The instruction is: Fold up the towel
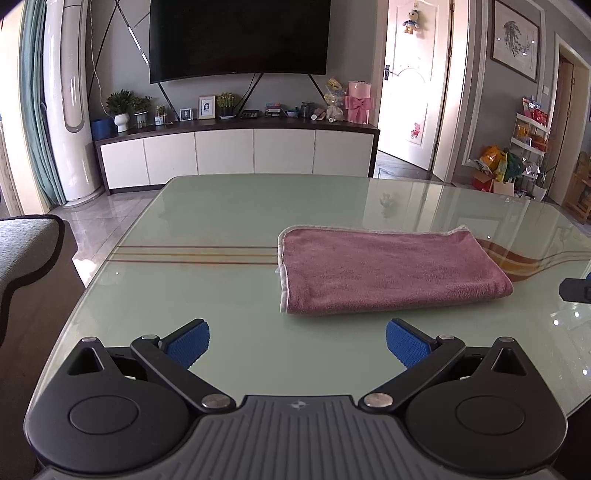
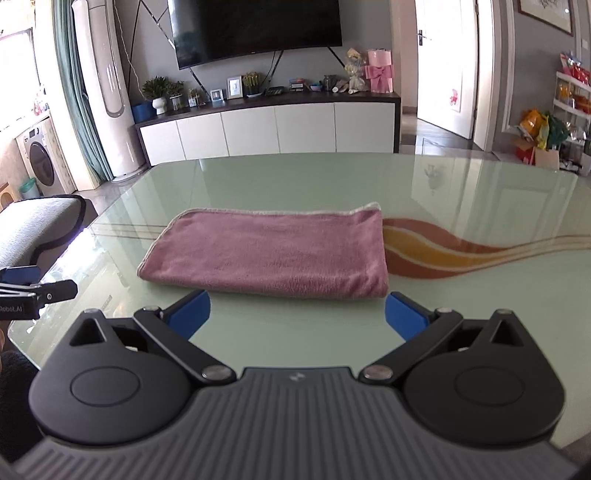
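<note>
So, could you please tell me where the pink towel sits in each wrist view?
Left wrist: towel right of centre, beyond the open left gripper.
Right wrist: towel centred, just ahead of the open right gripper.
Shared landmark: TV on the far wall.

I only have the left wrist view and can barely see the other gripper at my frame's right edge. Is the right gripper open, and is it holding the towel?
Observer: The right gripper is open and holds nothing.
Operator: Where is it relative to the towel?
Observer: The towel lies just ahead of its fingertips, apart from them.
Operator: Does its camera see my gripper?
Observer: Yes, the left gripper shows at its frame's left edge, left of the towel and clear of it.
</note>
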`<action>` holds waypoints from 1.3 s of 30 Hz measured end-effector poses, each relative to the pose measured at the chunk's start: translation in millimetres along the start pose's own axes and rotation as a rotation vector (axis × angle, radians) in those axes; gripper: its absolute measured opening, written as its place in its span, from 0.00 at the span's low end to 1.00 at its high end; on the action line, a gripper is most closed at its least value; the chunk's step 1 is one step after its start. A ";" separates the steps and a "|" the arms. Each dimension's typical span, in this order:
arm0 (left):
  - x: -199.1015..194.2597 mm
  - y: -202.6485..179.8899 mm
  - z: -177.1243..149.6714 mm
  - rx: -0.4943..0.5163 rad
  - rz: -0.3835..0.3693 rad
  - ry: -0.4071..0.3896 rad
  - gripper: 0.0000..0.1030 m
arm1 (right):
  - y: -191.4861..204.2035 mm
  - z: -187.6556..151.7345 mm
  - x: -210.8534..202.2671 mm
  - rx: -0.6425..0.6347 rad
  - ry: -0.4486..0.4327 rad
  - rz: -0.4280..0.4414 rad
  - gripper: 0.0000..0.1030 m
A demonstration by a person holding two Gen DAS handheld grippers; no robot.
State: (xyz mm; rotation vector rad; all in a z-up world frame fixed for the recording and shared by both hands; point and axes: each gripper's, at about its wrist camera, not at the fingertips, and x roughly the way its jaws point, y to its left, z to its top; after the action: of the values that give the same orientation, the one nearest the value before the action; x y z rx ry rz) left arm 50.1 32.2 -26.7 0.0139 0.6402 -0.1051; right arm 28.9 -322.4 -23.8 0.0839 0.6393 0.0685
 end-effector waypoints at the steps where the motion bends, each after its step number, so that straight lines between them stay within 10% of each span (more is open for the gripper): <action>1: 2.8 -0.6 1.1 0.010 -0.003 0.001 1.00 | -0.8 2.5 2.3 0.002 -0.004 0.000 1.00; 23: 110.1 -0.4 32.6 -0.033 -0.086 -0.017 1.00 | -5.6 29.5 67.8 0.101 0.031 -0.012 1.00; 39: 88.6 -20.7 44.8 0.017 -0.083 -0.029 1.00 | -3.2 32.4 37.4 0.066 -0.003 -0.016 1.00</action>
State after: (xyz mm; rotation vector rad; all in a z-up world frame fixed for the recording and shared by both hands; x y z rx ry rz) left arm 145.2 1.3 -43.3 0.0024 0.6106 -0.1907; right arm 78.3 -324.1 -20.3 0.1429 0.6392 0.0323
